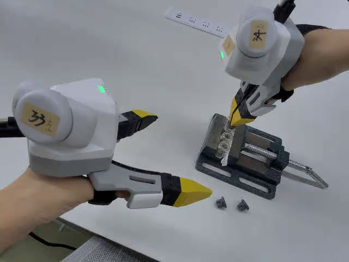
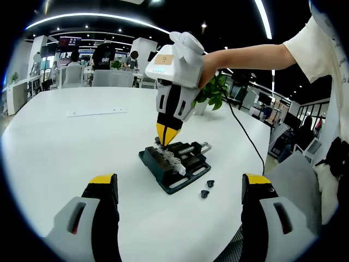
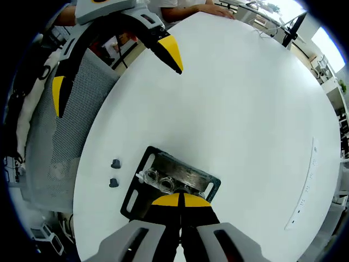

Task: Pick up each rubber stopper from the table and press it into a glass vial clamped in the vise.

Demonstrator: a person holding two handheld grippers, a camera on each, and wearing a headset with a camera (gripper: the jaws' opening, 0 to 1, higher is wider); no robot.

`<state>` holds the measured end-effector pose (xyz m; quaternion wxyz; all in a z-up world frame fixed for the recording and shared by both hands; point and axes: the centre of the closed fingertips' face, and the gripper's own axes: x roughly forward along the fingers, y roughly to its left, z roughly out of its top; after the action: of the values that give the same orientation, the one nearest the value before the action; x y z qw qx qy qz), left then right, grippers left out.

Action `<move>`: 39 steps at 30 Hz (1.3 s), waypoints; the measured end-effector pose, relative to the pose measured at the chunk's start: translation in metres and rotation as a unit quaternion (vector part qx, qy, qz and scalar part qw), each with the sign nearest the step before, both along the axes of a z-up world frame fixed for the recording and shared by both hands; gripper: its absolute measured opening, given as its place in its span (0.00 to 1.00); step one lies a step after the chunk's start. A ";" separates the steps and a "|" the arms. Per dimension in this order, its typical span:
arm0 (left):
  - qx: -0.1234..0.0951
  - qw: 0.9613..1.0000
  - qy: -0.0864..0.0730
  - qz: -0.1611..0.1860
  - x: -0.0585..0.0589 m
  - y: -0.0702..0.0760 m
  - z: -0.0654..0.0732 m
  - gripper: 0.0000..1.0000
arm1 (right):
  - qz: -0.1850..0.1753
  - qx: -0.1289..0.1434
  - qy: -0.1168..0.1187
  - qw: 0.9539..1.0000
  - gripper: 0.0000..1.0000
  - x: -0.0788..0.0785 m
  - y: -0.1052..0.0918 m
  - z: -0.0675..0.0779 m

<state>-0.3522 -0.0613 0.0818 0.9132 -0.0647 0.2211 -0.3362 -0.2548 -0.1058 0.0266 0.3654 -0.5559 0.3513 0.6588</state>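
White power strip (image 1: 196, 22) (lying flat, sockets up), grey mesh chair (image 3: 76, 125), green potted plant (image 2: 215, 91)

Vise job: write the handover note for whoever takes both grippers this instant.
Left gripper: open, empty, held above the table short of the vise.
Right gripper: jaws shut, tips at the far end of the row of vials in the vise; cannot tell whether they grip anything.
Stoppers: two lie on the table beside the vise.
Done: unclear; the vials in view look unstoppered.
Left: pick up both stoppers and press each into a vial.
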 end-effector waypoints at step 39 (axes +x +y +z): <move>0.034 0.999 -0.028 0.000 -0.006 0.002 0.036 0.94 | -0.001 0.071 -0.030 0.997 0.00 0.003 0.001 0.001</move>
<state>-0.3579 -0.0589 0.1176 0.9208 -0.0237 0.2067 -0.3300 -0.2514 -0.1050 0.0275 0.4152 -0.5479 0.2933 0.6644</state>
